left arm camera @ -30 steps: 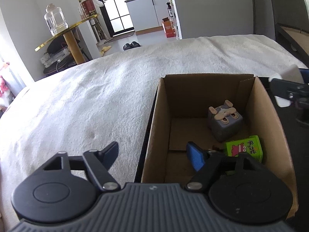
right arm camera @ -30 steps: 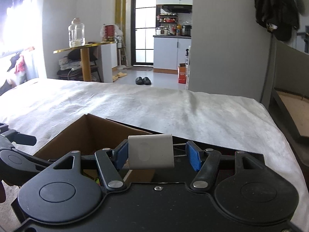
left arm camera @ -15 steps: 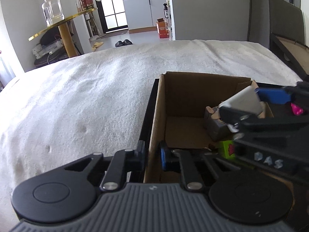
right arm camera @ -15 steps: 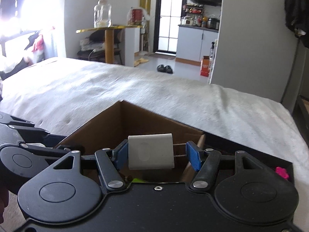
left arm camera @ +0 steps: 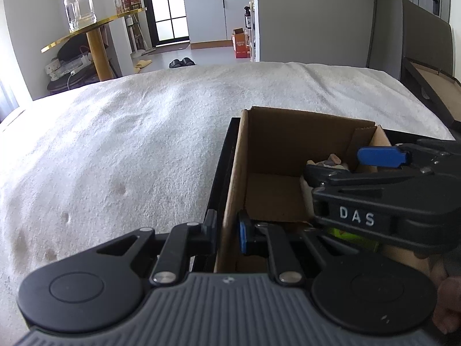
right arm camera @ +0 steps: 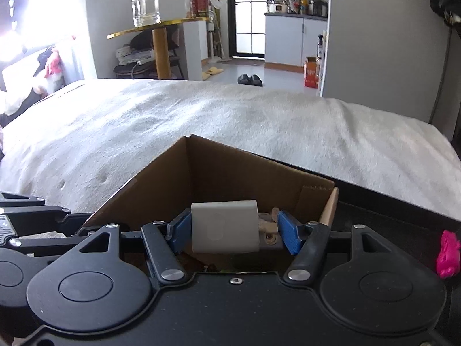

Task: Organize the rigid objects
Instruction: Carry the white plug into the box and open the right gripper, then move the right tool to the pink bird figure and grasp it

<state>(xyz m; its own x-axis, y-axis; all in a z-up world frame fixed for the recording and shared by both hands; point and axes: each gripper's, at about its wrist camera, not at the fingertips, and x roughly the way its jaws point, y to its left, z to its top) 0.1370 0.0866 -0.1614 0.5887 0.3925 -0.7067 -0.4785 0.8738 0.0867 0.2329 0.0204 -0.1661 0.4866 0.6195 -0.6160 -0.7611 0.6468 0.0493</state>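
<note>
Two claws work at one open brown cardboard box (right arm camera: 219, 173), which sits on a black tray (left arm camera: 223, 155) near the bed's near right corner, over a white fleecy blanket (left arm camera: 129, 132).

Nearest, the left claw (left arm camera: 227, 229) is clamped together on the box's left wall, one pad outside and one inside. The risk I see here is that a tug would tip or drag the light box and crease its wall.

Beyond it, the right claw (right arm camera: 233, 230) hangs over the box's inside, and its jaws are opening around a pale grey rounded plastic block (right arm camera: 224, 226). The left pad touches the block, while the right one stands clear, so the block may slip sideways and knock the grey animal-faced cube toy (right arm camera: 269, 232) behind it.

A small pink toy (right arm camera: 448, 255) lies on the tray's right side, not yet boxed.
</note>
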